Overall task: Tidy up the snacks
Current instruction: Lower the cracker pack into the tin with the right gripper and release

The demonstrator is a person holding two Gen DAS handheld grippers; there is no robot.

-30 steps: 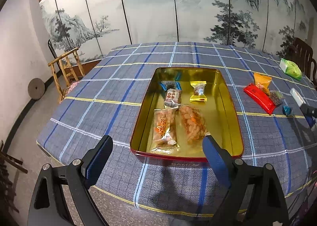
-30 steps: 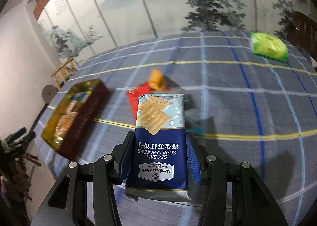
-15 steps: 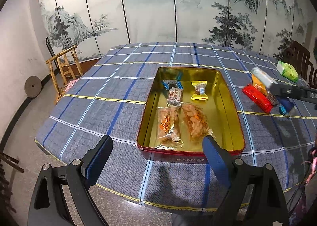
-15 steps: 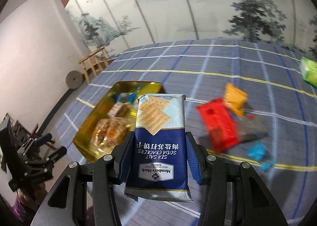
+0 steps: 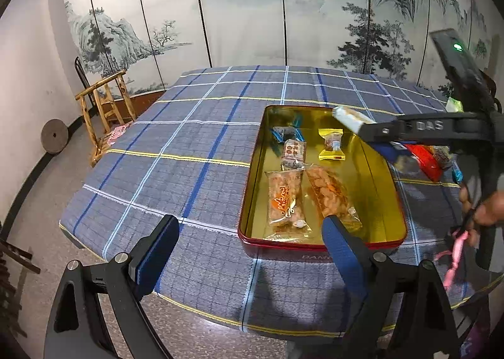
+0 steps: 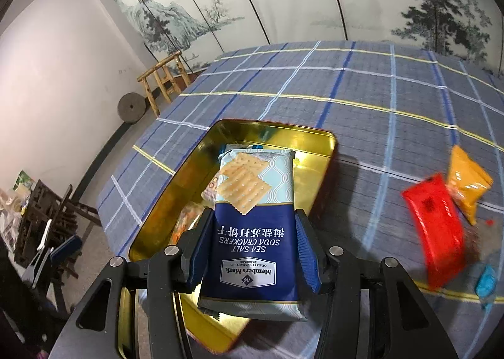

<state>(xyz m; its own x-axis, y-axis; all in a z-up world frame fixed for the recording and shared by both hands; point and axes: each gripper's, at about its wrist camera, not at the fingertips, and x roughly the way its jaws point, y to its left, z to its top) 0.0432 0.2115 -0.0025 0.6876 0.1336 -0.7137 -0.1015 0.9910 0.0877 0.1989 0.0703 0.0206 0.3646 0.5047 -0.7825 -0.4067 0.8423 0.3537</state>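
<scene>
Snack packets (image 5: 285, 201) in tin (image 5: 386, 198)

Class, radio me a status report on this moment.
Right gripper shut on cracker pack, over tin. Left gripper open, empty. Nothing in the way.

Checked-cloth table (image 5: 195, 151) bears gold tin (image 5: 382, 188), red packet (image 6: 436, 226), orange packet (image 6: 467, 181).

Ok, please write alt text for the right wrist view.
The right hand-held gripper grips a blue and white packet of soda crackers above a gold metal tin on a blue checked tablecloth. A red packet lies beside it.
</scene>
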